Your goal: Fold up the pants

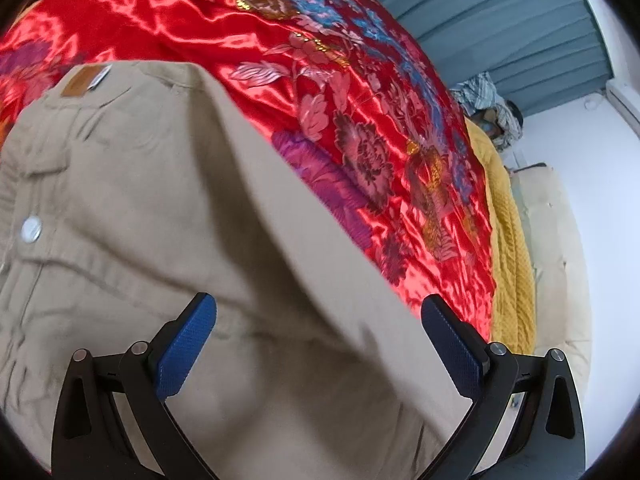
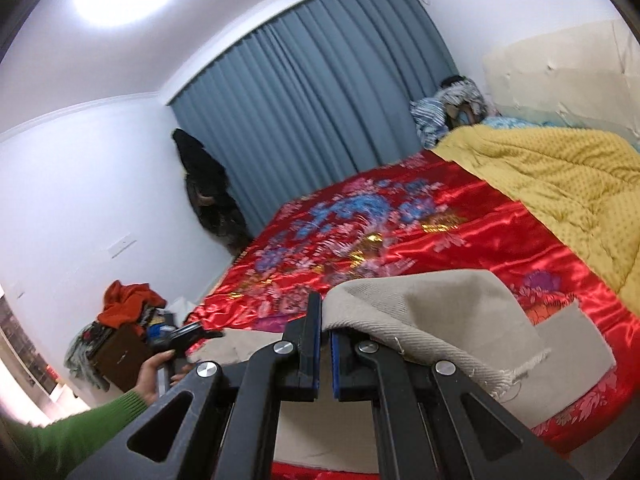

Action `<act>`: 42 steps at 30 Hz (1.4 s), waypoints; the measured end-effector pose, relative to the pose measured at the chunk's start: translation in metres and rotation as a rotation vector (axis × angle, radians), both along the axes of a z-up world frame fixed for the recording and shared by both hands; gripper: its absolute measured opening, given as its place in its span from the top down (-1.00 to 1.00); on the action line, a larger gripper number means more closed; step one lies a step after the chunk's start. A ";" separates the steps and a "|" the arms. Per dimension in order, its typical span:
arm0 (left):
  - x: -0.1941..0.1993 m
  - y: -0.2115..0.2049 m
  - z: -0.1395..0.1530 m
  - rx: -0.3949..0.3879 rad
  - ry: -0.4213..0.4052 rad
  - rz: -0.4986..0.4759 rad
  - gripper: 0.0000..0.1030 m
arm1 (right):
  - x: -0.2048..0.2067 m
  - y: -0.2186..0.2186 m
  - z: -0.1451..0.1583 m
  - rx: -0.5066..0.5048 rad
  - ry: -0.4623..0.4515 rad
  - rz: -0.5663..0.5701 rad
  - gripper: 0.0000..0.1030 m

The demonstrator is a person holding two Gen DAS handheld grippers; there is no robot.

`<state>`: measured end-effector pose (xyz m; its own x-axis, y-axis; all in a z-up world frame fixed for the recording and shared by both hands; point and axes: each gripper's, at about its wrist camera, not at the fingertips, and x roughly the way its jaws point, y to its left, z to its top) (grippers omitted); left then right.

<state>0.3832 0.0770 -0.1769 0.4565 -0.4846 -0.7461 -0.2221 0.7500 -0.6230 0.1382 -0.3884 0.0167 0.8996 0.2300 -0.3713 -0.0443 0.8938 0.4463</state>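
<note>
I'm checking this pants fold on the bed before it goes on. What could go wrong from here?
1. The right claw pinches only the frayed hem edge of the beige pants; a tug could pull the cloth out.
2. The left claw is open over the waist end, holding nothing, so that end may drag and bunch.
3. The red satin bedspread looks slick and rumpled; the pants may slide, skewing the fold.

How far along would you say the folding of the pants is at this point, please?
Early. Done: the beige pants lie on the red bedspread. In hand: the right gripper, jaws shut, lifts a frayed hem; the left gripper hovers open above the waist. Left: no finished fold shows.
</note>
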 end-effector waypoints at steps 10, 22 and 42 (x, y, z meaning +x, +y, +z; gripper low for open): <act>-0.025 0.007 0.009 -0.022 -0.044 -0.008 0.95 | -0.043 -0.029 0.015 -0.033 -0.025 0.108 0.93; -0.126 0.023 0.024 0.080 -0.038 0.012 0.95 | 0.118 -0.076 -0.092 -0.032 0.397 0.069 0.93; -0.167 -0.028 -0.028 0.207 -0.009 -0.033 0.85 | 0.059 -0.171 -0.229 -0.063 0.757 -0.055 0.93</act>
